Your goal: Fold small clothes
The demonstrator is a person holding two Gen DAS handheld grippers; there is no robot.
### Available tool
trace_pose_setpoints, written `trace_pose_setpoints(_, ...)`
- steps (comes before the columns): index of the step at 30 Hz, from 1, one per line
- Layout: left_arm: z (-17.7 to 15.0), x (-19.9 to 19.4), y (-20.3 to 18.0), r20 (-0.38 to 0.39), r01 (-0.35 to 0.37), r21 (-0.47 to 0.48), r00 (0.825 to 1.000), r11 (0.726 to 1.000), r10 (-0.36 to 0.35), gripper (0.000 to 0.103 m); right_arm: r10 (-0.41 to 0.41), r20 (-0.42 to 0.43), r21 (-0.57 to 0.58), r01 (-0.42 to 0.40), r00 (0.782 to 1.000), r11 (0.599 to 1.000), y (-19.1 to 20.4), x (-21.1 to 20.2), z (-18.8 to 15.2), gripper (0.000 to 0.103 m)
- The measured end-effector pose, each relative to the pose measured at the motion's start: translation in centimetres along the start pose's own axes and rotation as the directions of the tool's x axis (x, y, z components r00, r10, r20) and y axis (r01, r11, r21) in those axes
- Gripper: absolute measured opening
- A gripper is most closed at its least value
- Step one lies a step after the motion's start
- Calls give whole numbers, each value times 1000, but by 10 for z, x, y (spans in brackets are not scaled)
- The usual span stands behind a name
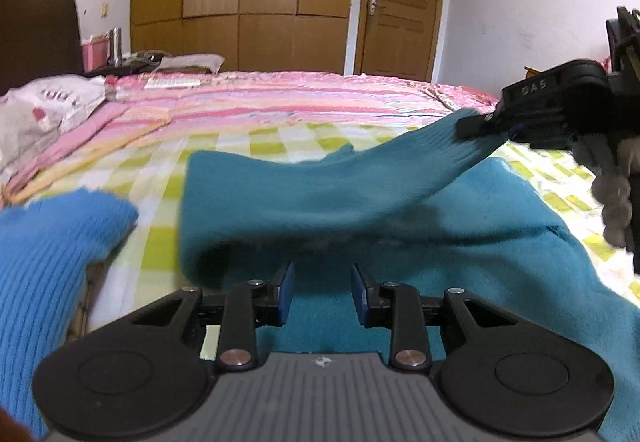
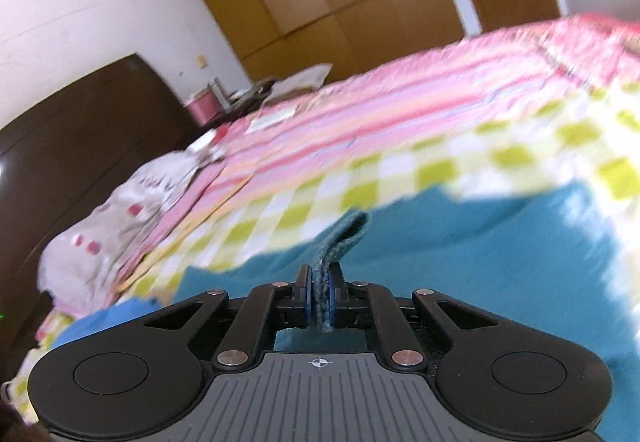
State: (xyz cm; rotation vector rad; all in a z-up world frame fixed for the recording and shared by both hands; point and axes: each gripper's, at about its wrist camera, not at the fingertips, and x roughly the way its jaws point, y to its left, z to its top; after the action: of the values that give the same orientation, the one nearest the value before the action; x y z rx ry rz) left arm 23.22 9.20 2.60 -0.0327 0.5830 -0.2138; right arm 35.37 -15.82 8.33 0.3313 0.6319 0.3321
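Right claw (image 2: 319, 296) pinches the teal cloth's (image 1: 320, 197) edge, lifted; left claw (image 1: 322, 292) gapes empty above cloth, blue sock (image 1: 52, 242) to its left.

Black claw (image 1: 322, 292), blue pads (image 1: 286, 292), silver screws.

Teal knit garment (image 1: 320, 201) on bed, one edge lifted, partly folded

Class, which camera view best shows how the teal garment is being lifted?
The left wrist view: it shows the teal garment stretching from the bed up to the right gripper. The right wrist view shows only the edge pinched between its pads.
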Motion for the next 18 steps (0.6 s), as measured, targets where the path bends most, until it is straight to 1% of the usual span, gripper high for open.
trace_pose_setpoints(4, 15, 14, -13, 14, 5, 48, 1000, 999, -6, 37, -76, 53, 10, 76, 996, 997, -33, -12, 22, 7)
trace_pose_setpoints(7, 22, 26, -22, 18, 11, 63, 1000, 998, -12, 37, -129, 60, 21, 128, 990, 992, -59, -13, 25, 7)
trace_pose_setpoints(11, 24, 50, -29, -14, 19, 65, 1000, 998, -18, 37, -207, 35, -2, 207, 978, 978, -86, 0, 10, 6)
trace_pose_setpoints(13, 23, 59, -31, -26, 10, 71, 1000, 997, -8, 37, -224, -2, 6, 224, 974, 974, -99, 9, -2, 7)
trace_pose_setpoints(16, 19, 73, -30, -69, -1, 74, 998, 997, 6, 37, -252, -64, -14, 251, 966, 968, -108, 21, -22, 9)
trace_pose_setpoints(18, 17, 79, -29, -93, 3, 75, 996, 997, 4, 37, -252, -53, -36, 250, 966, 968, -107, 19, -28, 10)
